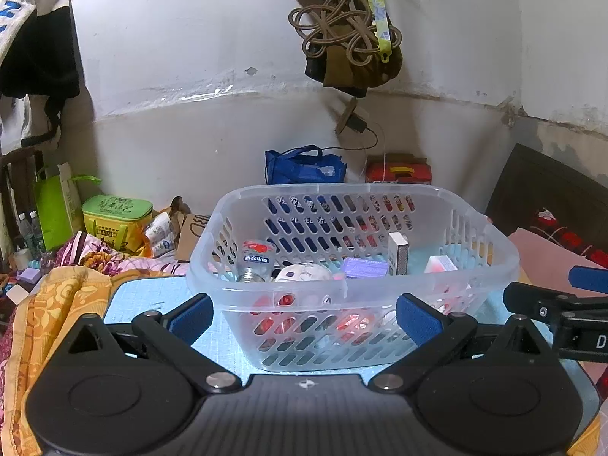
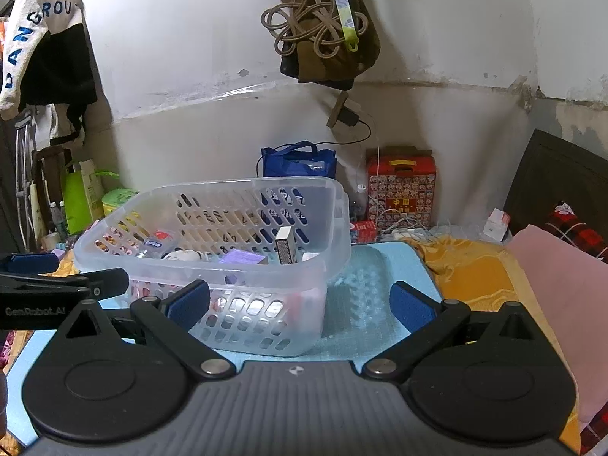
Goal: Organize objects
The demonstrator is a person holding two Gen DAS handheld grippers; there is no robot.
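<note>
A clear plastic basket stands on a light blue mat; it also shows in the right wrist view. Inside lie a small jar with a red label, a white round object, a purple packet, an upright matchbox and a pink-white packet. My left gripper is open and empty, just in front of the basket's near wall. My right gripper is open and empty, at the basket's near right corner. The right gripper shows at the left wrist view's right edge.
A blue bag and a red printed box stand against the wall behind. A green tin, bottles and boxes sit far left. Orange patterned cloth lies left; pink folded cloth lies right. Cords hang on the wall.
</note>
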